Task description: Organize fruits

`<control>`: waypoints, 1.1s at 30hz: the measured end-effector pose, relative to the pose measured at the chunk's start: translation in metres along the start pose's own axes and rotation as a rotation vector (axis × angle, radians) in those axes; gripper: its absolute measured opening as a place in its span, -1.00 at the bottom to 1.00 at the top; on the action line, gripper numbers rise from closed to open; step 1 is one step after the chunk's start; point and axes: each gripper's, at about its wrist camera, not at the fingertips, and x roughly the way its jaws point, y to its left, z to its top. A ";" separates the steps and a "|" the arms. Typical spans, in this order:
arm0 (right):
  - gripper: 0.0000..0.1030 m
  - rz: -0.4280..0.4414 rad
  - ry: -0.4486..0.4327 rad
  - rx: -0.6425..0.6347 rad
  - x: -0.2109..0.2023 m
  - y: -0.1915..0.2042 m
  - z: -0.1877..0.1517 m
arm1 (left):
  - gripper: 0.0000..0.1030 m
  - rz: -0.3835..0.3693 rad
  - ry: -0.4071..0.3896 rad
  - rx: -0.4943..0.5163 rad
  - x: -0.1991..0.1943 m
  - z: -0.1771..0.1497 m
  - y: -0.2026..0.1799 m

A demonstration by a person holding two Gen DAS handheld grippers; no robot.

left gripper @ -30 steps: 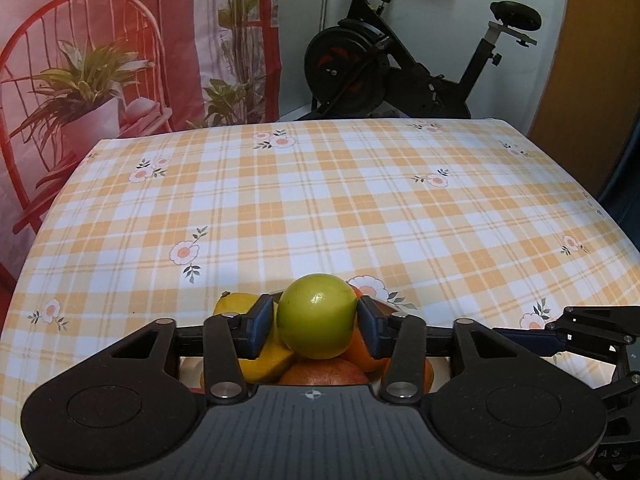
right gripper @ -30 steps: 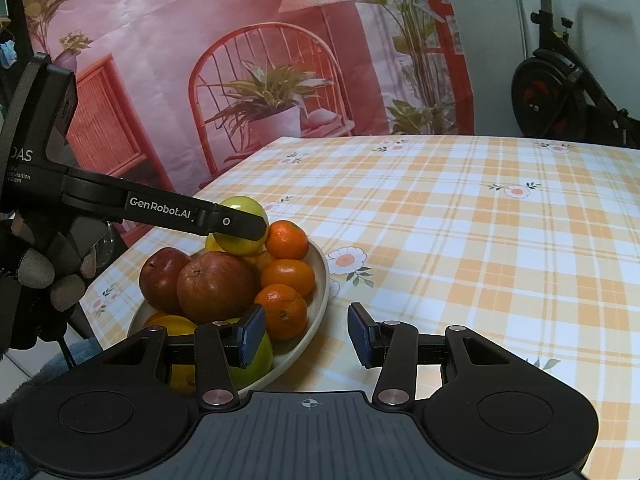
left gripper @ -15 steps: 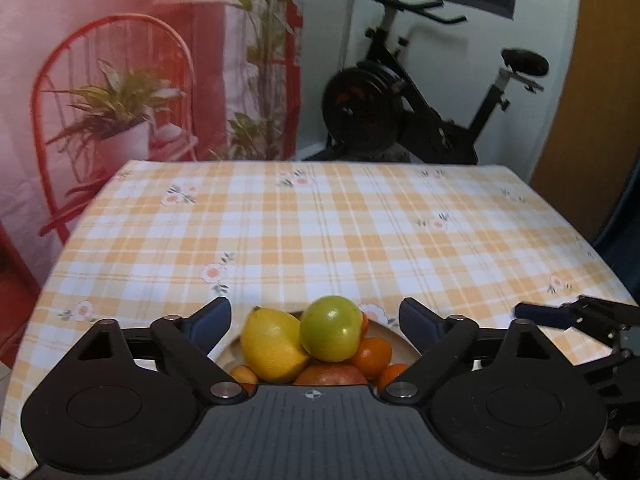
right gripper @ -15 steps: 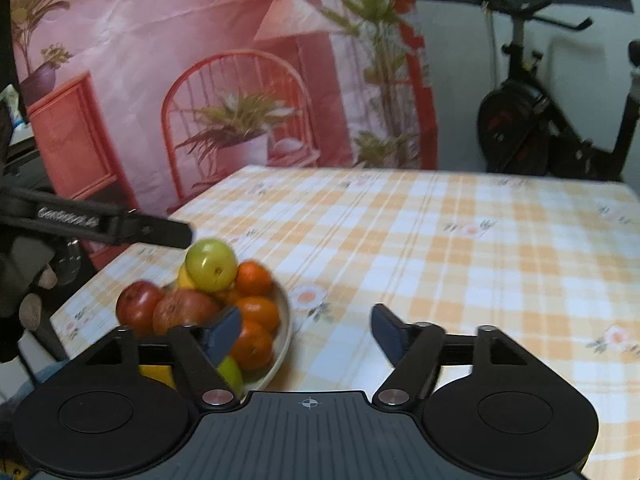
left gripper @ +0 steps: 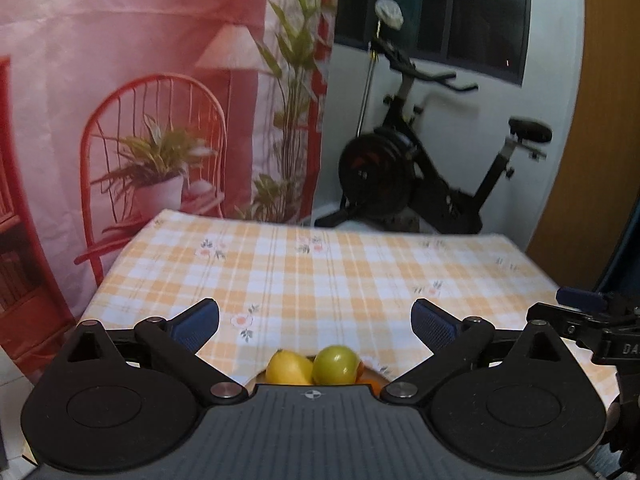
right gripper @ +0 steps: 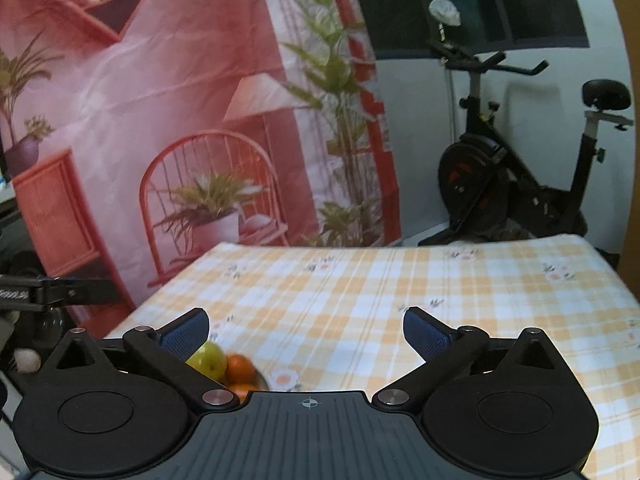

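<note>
A green apple [left gripper: 335,365] lies on top of the fruit pile beside a yellow lemon [left gripper: 289,368], low in the left wrist view, half hidden by the gripper body. My left gripper [left gripper: 315,324] is wide open and empty, raised above the pile. In the right wrist view the green apple [right gripper: 209,360] and oranges [right gripper: 239,368] sit in a plate [right gripper: 262,380] at the table's near left edge. My right gripper [right gripper: 306,330] is wide open and empty, raised above the table to the right of the plate.
The table has an orange plaid cloth [left gripper: 340,272] with flowers. A red printed backdrop [left gripper: 140,120] hangs behind it on the left. An exercise bike [left gripper: 420,176] stands behind the far edge. The right gripper's tip [left gripper: 580,298] shows at the left view's right edge.
My left gripper has let go of the green apple on the pile, opened wide and lifted back. My right gripper has also opened wider and pulled up and away from the plate.
</note>
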 end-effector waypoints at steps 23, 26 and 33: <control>0.99 -0.102 -0.099 -0.042 -0.074 0.032 0.059 | 1.00 0.110 -0.176 0.065 -0.087 0.039 -0.049; 0.99 -0.113 -0.102 -0.045 -0.078 0.034 0.060 | 1.00 0.118 -0.176 0.060 -0.089 0.039 -0.051; 0.99 -0.129 -0.095 -0.036 -0.081 0.030 0.059 | 1.00 0.108 -0.167 0.038 -0.088 0.035 -0.046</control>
